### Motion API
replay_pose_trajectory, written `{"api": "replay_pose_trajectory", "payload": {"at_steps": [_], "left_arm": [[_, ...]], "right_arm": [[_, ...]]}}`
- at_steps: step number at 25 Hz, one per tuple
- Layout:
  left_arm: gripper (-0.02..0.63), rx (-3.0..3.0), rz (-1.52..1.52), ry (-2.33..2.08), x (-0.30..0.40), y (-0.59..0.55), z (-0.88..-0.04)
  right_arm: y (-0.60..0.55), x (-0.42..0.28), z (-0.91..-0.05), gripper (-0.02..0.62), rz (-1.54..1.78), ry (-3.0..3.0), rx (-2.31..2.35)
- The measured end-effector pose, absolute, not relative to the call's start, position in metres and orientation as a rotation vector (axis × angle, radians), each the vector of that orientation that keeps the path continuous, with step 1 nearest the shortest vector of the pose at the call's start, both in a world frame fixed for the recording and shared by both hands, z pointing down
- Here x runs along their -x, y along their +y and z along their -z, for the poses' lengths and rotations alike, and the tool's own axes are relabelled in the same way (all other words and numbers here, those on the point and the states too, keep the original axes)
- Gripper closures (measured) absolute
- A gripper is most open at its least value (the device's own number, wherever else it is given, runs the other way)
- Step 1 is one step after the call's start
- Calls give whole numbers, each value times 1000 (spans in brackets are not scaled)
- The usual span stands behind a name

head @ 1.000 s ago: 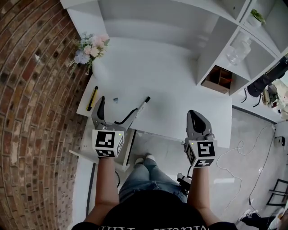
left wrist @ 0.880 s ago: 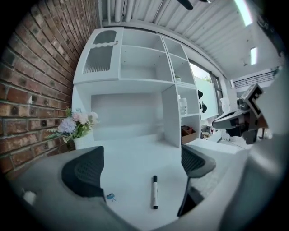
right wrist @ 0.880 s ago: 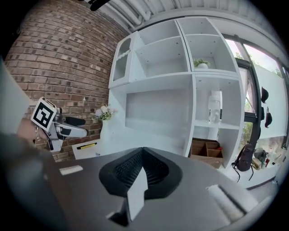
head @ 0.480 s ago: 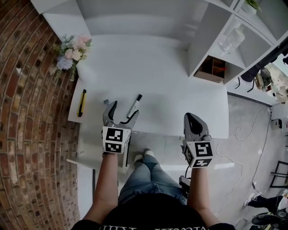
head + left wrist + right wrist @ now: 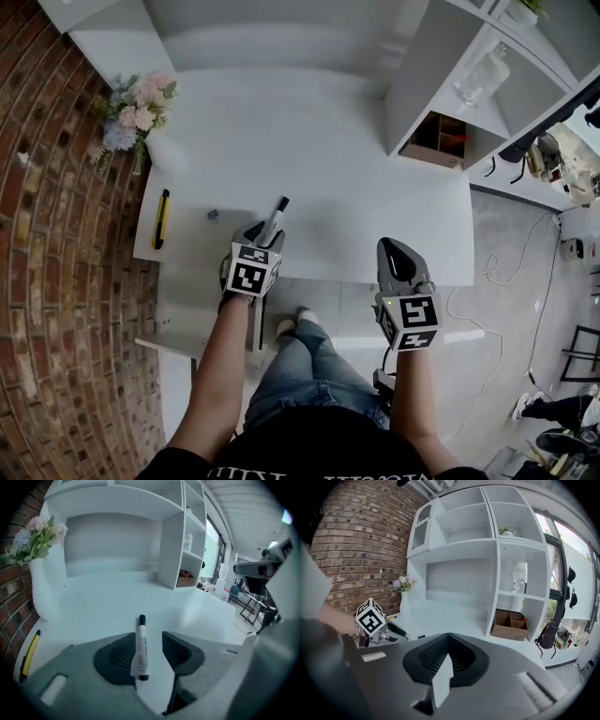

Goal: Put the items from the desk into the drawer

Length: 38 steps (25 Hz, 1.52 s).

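Observation:
A black-capped white marker lies on the white desk near its front edge. My left gripper is open, with a jaw on each side of the marker's rear half. The marker rests against the left pad, and a gap shows at the right pad. A yellow utility knife lies at the desk's left edge, and a small dark item sits between the knife and the marker. My right gripper hangs shut and empty over the desk's front edge.
A vase of flowers stands at the back left by the brick wall. White shelving with a wooden box and a glass bottle rises at the right. A white ledge juts out below the desk's front left.
My left gripper has moved forward and right onto the marker, and its jaws have narrowed from wide open to close around it. The right gripper has barely moved.

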State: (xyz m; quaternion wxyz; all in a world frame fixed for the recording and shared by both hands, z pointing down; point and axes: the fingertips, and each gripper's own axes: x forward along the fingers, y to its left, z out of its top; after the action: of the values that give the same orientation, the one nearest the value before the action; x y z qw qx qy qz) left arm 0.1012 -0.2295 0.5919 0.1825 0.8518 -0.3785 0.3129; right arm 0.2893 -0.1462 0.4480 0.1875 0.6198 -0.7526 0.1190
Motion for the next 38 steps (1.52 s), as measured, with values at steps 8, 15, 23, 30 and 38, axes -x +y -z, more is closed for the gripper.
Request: {"api": "replay_pose_trajectory", "payload": {"at_steps": [8, 15, 23, 30, 38], "left_arm": [[462, -2302, -983, -1046, -105, -240, -622], [479, -2242, -1088, -1053, -104, -242, -634], [543, -2215, -1004, -1061, -100, -242, -610], [543, -2301, -893, -1130, -85, -236, -555], [543, -2343, -723, -1288, -52, -223, -495]], "right_arm": [[-144, -286, -457, 588, -346, -2111, -1693], [-144, -283, -456, 588, -343, -2122, -1673], [-141, -276, -448, 588, -334, -2153, -1645], [-146, -271, -429, 588, -302, -2198, -1655], [-156, -254, -409, 588, -247, -2274, -1609]]}}
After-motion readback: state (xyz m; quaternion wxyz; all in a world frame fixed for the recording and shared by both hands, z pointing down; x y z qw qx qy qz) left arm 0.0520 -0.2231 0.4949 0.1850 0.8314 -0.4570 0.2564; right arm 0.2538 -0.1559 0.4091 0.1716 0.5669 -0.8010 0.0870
